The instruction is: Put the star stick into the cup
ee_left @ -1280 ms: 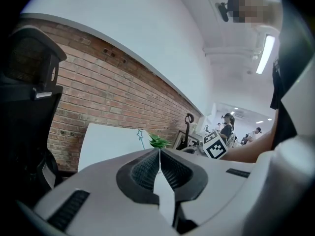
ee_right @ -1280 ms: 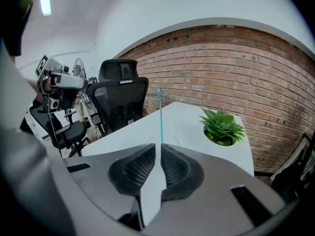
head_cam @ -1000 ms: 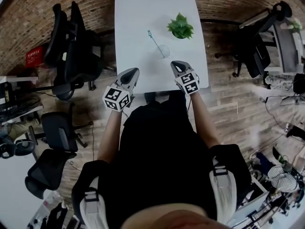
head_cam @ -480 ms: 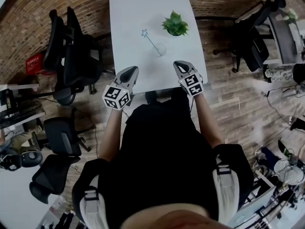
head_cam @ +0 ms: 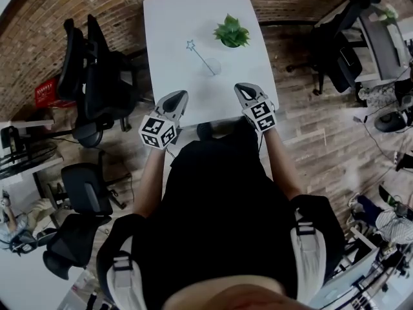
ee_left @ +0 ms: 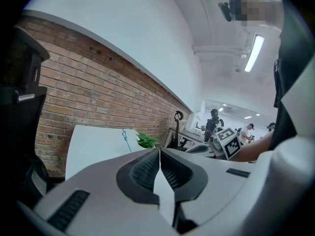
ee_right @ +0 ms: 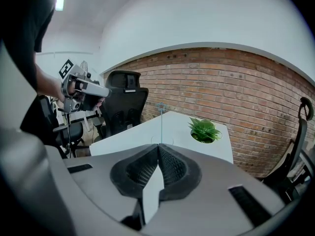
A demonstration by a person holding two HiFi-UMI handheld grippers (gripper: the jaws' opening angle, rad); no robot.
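Star stick (head_cam: 201, 56) leans in the clear cup (head_cam: 213, 67) mid-table beside the potted plant (head_cam: 231, 33); left gripper (head_cam: 179, 97) and right gripper (head_cam: 240, 88) both pressed together, empty, at near edge; placement judged complete, next only keep clear.

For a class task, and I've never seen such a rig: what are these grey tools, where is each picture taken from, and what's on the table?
There is no robot: a person holds a two-jaw gripper in each hand. The head view looks down from the person's head onto the left gripper and right gripper by the near edge of a white table. The other two views come from a camera riding on each gripper, looking along its jaws. On the table stand a potted plant and a clear cup with the star stick standing in it. Both grippers are shut and empty.
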